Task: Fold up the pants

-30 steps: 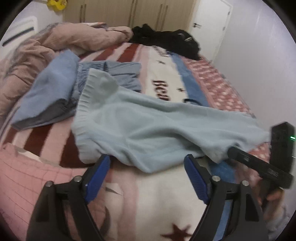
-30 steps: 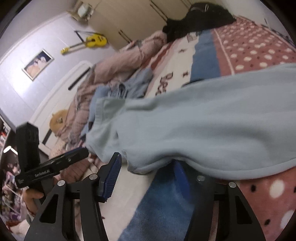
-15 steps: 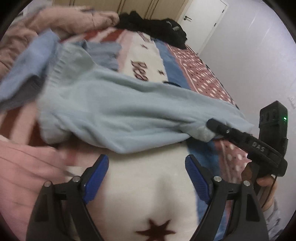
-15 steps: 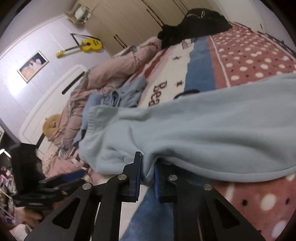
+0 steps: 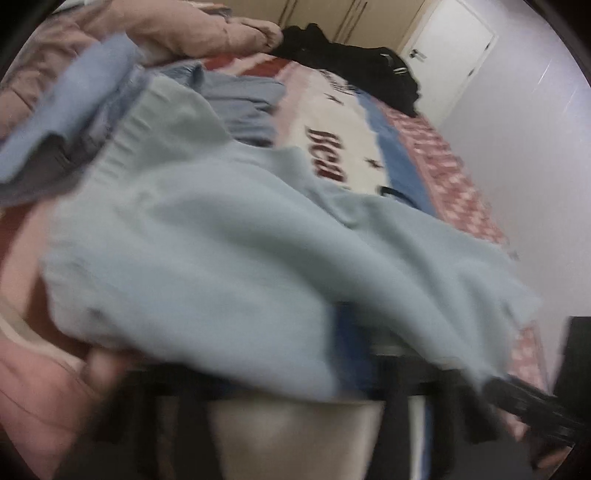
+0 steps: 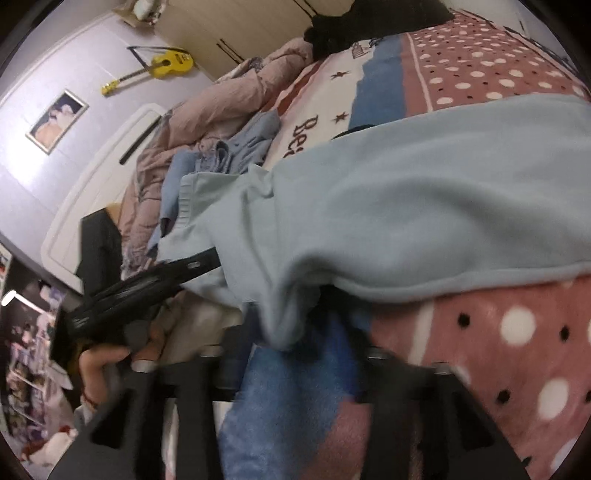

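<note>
Pale blue fleece pants (image 5: 229, 236) lie across the patterned bed blanket, waistband at the upper left, legs running right; they also fill the right wrist view (image 6: 424, 206). My left gripper (image 5: 255, 373) is pushed under the near edge of the pants; the frame is blurred and the cloth hides its fingertips. My right gripper (image 6: 291, 325) is at the hanging cuff end of the pants (image 6: 288, 317); the cloth covers its fingertips. The left gripper's body also shows in the right wrist view (image 6: 147, 284).
A heap of blue clothes (image 5: 85, 110) lies behind the waistband. A pink duvet (image 5: 177, 29) and black clothes (image 5: 354, 62) lie at the far end of the bed. A wall (image 5: 524, 155) runs along the right side. A yellow guitar (image 6: 166, 66) hangs on the wall.
My left gripper has moved forward under the near edge of the pants, which now cover its fingers. My right gripper, shut on the cuff half a second ago, has lifted that end.
</note>
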A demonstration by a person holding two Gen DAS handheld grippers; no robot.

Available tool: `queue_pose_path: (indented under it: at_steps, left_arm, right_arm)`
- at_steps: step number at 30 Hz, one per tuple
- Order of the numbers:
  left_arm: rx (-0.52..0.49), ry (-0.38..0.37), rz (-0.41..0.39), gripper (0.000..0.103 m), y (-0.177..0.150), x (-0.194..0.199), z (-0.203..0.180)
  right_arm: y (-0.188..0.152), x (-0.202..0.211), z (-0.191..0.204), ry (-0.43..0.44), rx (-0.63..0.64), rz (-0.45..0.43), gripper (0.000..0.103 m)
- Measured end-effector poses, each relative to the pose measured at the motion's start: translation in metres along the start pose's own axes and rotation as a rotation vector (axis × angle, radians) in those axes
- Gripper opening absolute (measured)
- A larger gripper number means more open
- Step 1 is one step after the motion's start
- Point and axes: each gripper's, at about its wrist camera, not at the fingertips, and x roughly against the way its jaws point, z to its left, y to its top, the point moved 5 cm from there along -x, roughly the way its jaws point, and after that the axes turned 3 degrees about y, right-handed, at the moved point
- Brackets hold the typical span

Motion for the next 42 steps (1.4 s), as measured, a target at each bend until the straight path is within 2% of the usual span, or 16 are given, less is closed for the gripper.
queue_pose_path:
  at_steps: [2,4,8,10,12,13,17,19,22,24,26,27,29,31,33,42]
  left_arm:
    - [0.003,-0.005,-0.001,0.007,0.006,0.0,0.009]
    - [-0.032,0.01,-0.026,0.006,0.01,0.011,0.011]
    - [-0.101,0.047,-0.093,0.005,0.019,0.04,0.013]
    - [-0.114,0.058,-0.108,0.005,0.023,0.05,0.016]
    - [-0.102,0.048,-0.102,0.005,0.025,0.056,0.022]
    - [-0.109,0.049,-0.1,0.005,0.025,0.058,0.023]
    - [-0.173,0.113,-0.115,0.005,0.019,0.062,0.017]
    - [-0.178,0.119,-0.112,0.005,0.014,0.065,0.018]
    - [-0.202,0.072,-0.077,0.004,0.003,0.066,0.013]
    - [-0.22,0.077,-0.075,0.004,0.0,0.066,0.009]
    - [-0.209,0.073,-0.075,0.004,0.002,0.067,0.01]
    - [-0.205,0.071,-0.074,0.004,0.002,0.067,0.01]
    - [-0.209,0.072,-0.071,0.004,0.002,0.068,0.01]
    - [-0.212,0.073,-0.07,0.004,0.001,0.068,0.009]
    - [-0.211,0.072,-0.072,0.004,0.001,0.069,0.009]
    - [-0.206,0.063,-0.07,0.004,0.002,0.067,0.009]
  right_arm:
    - [0.002,0.005,-0.002,-0.018,-0.006,-0.022,0.043]
    - [0.007,0.009,-0.007,-0.024,-0.033,-0.047,0.043]
    - [0.014,0.006,-0.015,0.019,-0.083,-0.054,0.043]
    - [0.017,0.004,-0.019,0.004,-0.094,-0.061,0.041]
    - [0.02,0.002,-0.022,-0.028,-0.089,-0.078,0.019]
    - [0.021,0.002,-0.023,-0.031,-0.091,-0.082,0.005]
    - [0.03,0.019,-0.027,-0.086,-0.086,-0.159,0.0]
    - [0.035,0.038,-0.038,-0.128,-0.092,-0.212,0.001]
    - [0.031,0.051,-0.037,-0.032,-0.104,-0.172,0.004]
    - [0.018,0.047,-0.02,-0.002,-0.021,-0.086,0.01]
    - [0.004,0.042,-0.001,0.055,0.041,-0.047,0.048]
    - [-0.005,0.037,0.011,0.085,0.078,-0.028,0.052]
    - [-0.017,0.029,0.03,0.081,0.169,-0.008,0.052]
    - [-0.027,0.02,0.043,0.027,0.276,-0.011,0.052]
    - [-0.033,0.012,0.054,0.023,0.329,-0.009,0.052]
    - [-0.024,-0.007,0.07,0.039,0.361,-0.049,0.049]
